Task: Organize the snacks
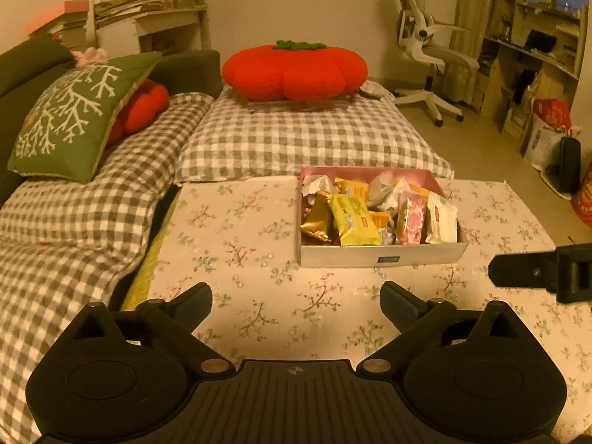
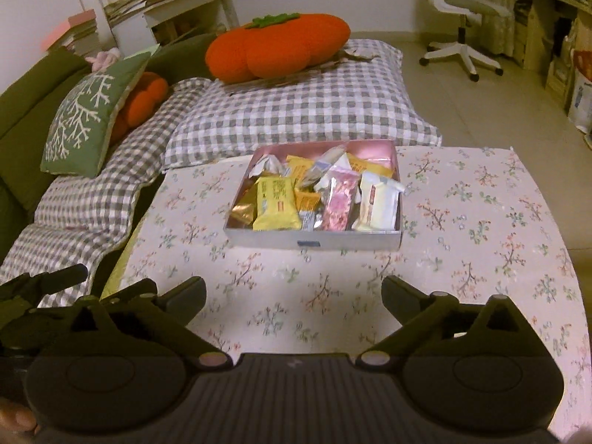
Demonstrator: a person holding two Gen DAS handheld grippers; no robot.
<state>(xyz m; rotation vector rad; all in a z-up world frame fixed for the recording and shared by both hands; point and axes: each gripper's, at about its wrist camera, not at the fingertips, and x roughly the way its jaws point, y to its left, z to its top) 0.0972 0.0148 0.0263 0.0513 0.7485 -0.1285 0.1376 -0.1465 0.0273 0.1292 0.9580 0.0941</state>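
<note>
A shallow box (image 1: pixel 381 257) with a pink inside holds several wrapped snacks: a yellow pack (image 1: pixel 351 216), a gold pack (image 1: pixel 316 220), a pink pack (image 1: pixel 410 218) and a white pack (image 1: pixel 442 218). It stands on the floral-cloth table (image 1: pixel 259 259). The box also shows in the right wrist view (image 2: pixel 314 238), with the yellow pack (image 2: pixel 275 205) and white pack (image 2: pixel 379 203). My left gripper (image 1: pixel 296 296) is open and empty, short of the box. My right gripper (image 2: pixel 294 292) is open and empty, also short of the box. Its finger shows at the right edge of the left wrist view (image 1: pixel 536 270).
A checked cushion (image 1: pixel 303 137) with a red persimmon pillow (image 1: pixel 294 70) lies behind the table. A sofa with a green pillow (image 1: pixel 70 118) is at the left. A white office chair (image 1: pixel 425 51) and shelves (image 1: pixel 536 55) stand at the right.
</note>
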